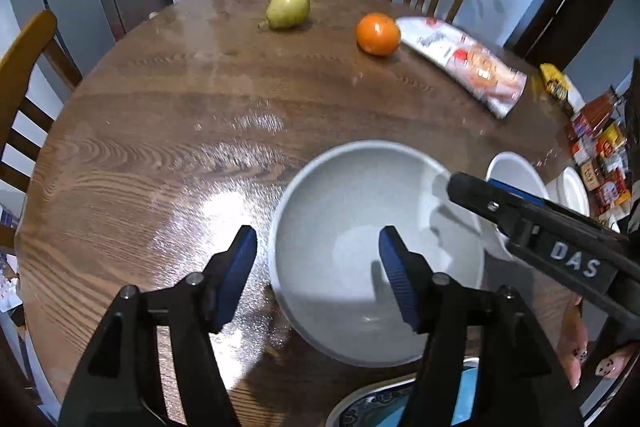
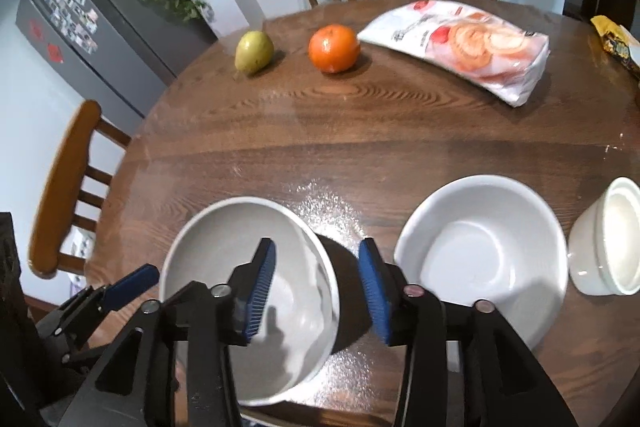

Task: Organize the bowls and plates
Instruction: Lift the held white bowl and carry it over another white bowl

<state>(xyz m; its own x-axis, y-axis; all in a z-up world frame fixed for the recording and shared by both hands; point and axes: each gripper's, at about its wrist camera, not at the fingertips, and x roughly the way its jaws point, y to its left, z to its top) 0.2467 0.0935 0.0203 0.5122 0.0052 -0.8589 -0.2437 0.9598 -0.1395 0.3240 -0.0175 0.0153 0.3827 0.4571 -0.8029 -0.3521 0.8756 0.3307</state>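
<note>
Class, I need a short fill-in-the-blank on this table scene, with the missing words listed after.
1. Each gripper straddles the rim of the grey ____, the left gripper and the right gripper on opposite sides.
2. Between the pear and the snack bag sits an ____.
3. The white bowl holds ____.

Missing words: bowl; orange; nothing

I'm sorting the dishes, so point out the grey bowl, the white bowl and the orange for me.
grey bowl (image 2: 224, 227): right wrist view, on its inner far wall.
white bowl (image 2: 480, 247): right wrist view, on its inside bottom.
orange (image 1: 378, 34): left wrist view, on the middle of its skin.
</note>
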